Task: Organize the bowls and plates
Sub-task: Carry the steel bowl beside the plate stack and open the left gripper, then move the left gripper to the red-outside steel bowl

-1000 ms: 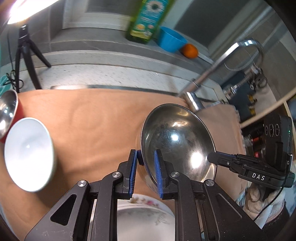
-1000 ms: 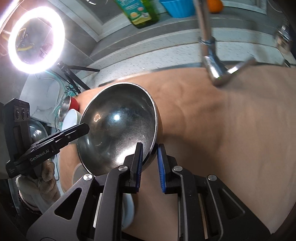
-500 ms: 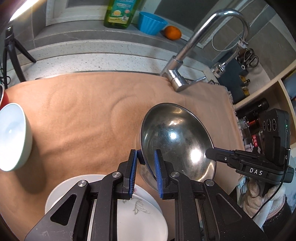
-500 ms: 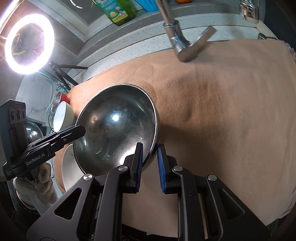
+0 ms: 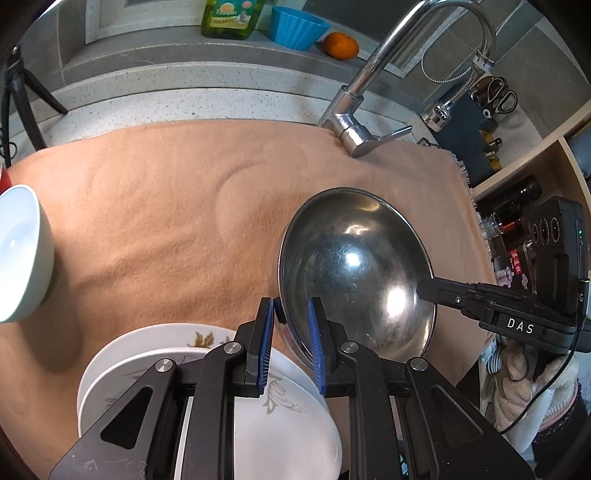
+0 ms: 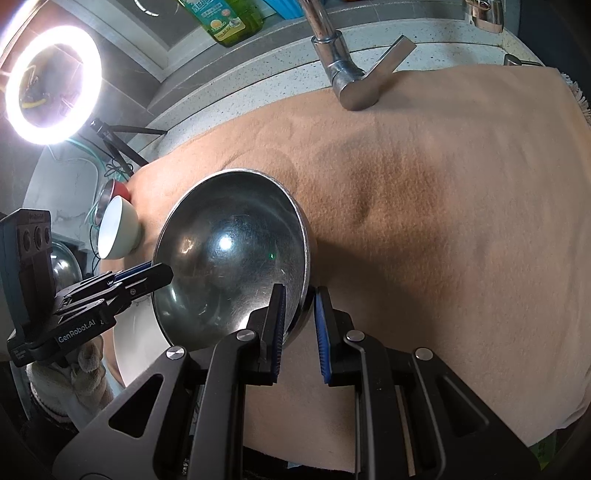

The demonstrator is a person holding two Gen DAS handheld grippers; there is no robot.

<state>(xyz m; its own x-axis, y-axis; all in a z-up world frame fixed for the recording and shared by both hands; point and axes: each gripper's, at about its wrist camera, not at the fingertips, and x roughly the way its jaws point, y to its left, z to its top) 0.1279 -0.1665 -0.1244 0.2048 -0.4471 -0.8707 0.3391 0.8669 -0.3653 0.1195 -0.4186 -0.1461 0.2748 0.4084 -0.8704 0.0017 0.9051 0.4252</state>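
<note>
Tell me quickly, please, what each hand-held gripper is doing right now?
Left hand-held gripper: shut on the steel bowl, pinching its rim.
Right hand-held gripper: shut on the steel bowl's opposite rim.

A tan cloth [image 5: 177,221] covers the worktop. Behind it runs a speckled stone ledge [image 5: 184,92] with a chrome faucet [image 5: 373,74]. A green bottle [image 5: 231,18], a blue cup [image 5: 297,26] and an orange [image 5: 341,45] stand by the grey wall. A ring light [image 6: 51,83] shines at the left.

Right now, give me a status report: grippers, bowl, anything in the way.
Left gripper and right gripper both shut on steel bowl rim, opposite sides. Bowl tilted above tan cloth. Stacked white plates beside it; white bowl far left.
</note>
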